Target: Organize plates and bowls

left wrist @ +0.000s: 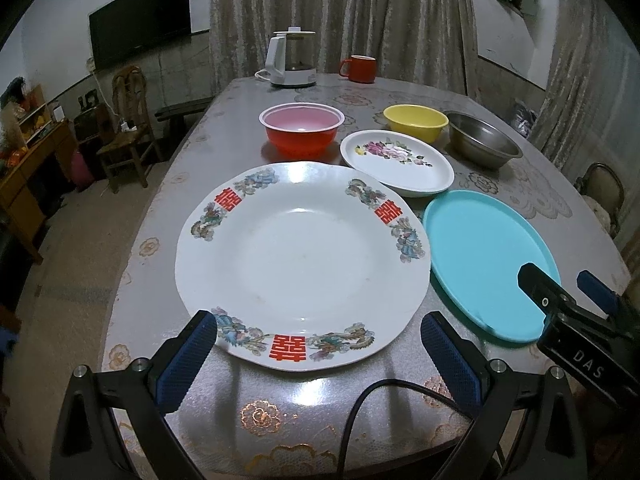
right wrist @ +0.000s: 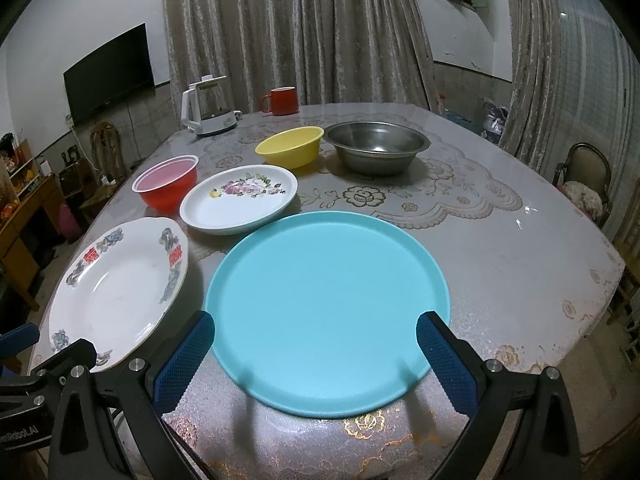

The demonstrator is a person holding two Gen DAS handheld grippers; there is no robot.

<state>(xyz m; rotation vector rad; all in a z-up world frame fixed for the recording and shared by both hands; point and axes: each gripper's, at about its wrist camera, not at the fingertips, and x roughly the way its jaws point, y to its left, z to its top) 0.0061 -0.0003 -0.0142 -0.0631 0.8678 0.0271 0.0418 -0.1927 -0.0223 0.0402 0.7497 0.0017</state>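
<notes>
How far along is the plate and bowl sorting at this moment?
Nothing looks done: the white plate, teal plate, floral dish, red bowl, yellow bowl and steel bowl all sit separately, unstacked. Nothing in hand: left gripper and right gripper are open and empty. All the stacking remains.

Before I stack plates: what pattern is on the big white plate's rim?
Red double-happiness characters and multicoloured dragon-like motifs ring the big white plate; clearest in the left wrist view.
</notes>
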